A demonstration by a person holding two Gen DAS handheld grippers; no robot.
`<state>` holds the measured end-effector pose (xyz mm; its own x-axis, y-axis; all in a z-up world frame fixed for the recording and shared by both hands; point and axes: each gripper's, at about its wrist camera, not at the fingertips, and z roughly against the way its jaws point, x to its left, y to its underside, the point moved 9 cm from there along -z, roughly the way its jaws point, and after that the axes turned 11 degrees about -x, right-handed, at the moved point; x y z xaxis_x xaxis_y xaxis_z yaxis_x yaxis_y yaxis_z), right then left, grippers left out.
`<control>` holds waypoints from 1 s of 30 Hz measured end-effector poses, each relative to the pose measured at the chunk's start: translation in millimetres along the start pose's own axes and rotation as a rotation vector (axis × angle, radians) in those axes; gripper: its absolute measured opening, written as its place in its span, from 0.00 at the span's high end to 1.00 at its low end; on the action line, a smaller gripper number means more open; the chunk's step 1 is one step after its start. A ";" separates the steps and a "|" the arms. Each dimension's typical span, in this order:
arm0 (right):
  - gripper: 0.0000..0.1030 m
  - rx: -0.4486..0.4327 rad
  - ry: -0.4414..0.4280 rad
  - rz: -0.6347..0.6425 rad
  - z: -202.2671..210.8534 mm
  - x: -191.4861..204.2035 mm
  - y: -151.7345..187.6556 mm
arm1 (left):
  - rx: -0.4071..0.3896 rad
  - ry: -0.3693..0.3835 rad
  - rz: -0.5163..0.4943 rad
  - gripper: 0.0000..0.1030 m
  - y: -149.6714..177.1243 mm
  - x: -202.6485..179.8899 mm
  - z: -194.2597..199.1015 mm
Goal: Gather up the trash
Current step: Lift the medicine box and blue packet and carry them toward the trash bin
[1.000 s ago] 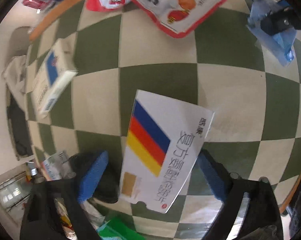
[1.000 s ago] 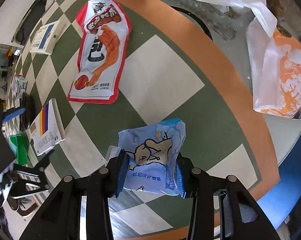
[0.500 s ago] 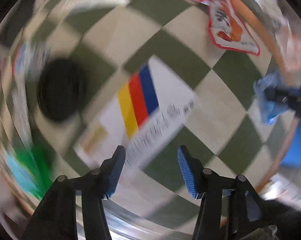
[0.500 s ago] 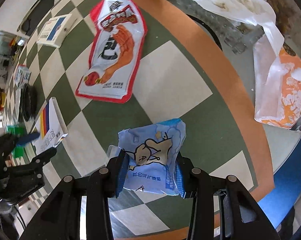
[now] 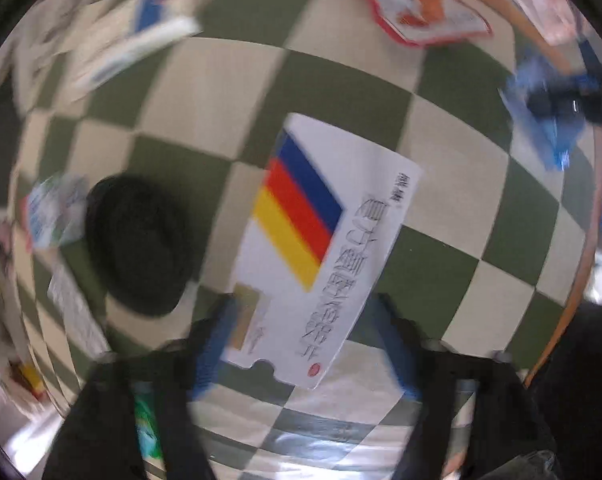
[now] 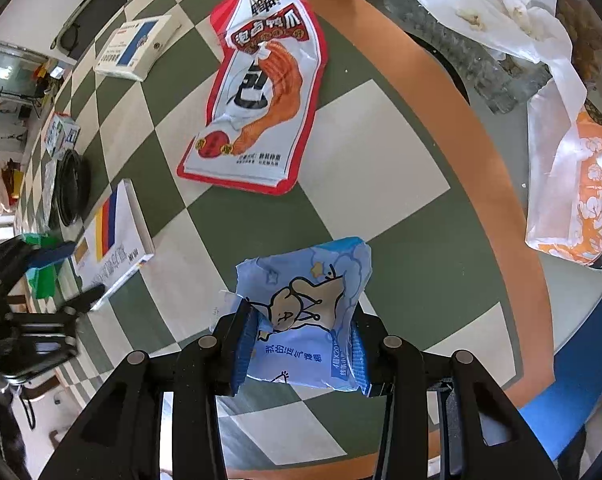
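Green-and-cream checks under bright packaging

The tabletop (image 6: 377, 128) wears a checkerboard of olive green and cream squares with an orange-brown border band. The medicine box (image 5: 325, 248) is white with slanted blue, red and yellow stripes and dark lettering. The snack pouch (image 6: 261, 104) is red-edged, white inside, with an orange chicken-foot picture. The tissue pack (image 6: 305, 312) is pale blue with a white cartoon animal — gripped between blue pads (image 6: 246, 348) on black arms. The paper bag (image 6: 573, 200) is white with an orange floral print.
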<state>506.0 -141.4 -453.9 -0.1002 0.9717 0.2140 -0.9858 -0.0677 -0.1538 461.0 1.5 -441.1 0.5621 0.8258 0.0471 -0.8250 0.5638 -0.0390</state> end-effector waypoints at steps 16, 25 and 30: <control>0.59 -0.025 -0.022 -0.057 17.0 -35.0 -18.0 | -0.062 0.036 0.172 0.24 -50.7 31.6 2.5; 0.59 -0.004 -0.061 0.016 16.9 -10.3 7.3 | -0.169 0.000 0.624 0.24 -1.9 32.5 33.4; 0.59 0.017 -0.111 0.116 19.1 19.6 42.5 | -0.253 -0.048 0.821 0.24 35.5 24.9 64.0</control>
<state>459.5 -129.6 -437.8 -0.2264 0.9262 0.3016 -0.9689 -0.1823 -0.1675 441.9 41.0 -377.5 -0.2145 0.9754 -0.0512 -0.9281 -0.2199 -0.3005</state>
